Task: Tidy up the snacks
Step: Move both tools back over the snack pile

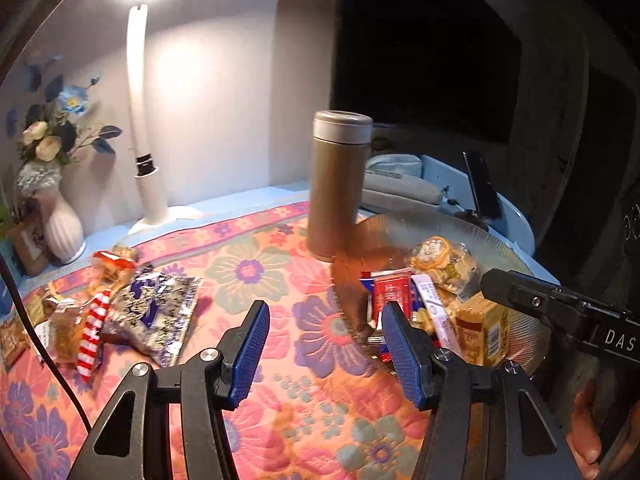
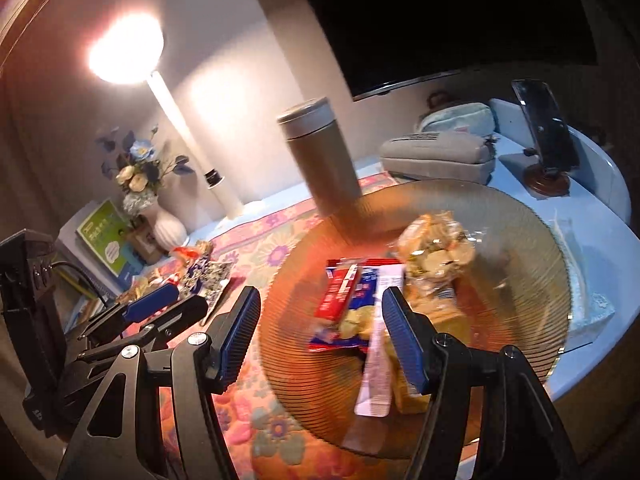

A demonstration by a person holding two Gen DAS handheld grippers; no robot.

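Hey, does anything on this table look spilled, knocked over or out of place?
Nothing looks spilled or toppled. The tall metal thermos stands upright beside the ribbed amber glass plate. A few wrapped snacks, including the purple and silver foil packet, lie loose on the floral tablecloth, away from the plate holding the others.

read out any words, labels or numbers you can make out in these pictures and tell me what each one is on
"DAS": white letters, cut off at the frame edge, on the right gripper's black body.
Red snack packet in the glass plate: print too blurred to read.
White stick sachet: too small.
Green book by the vase: text blurred.
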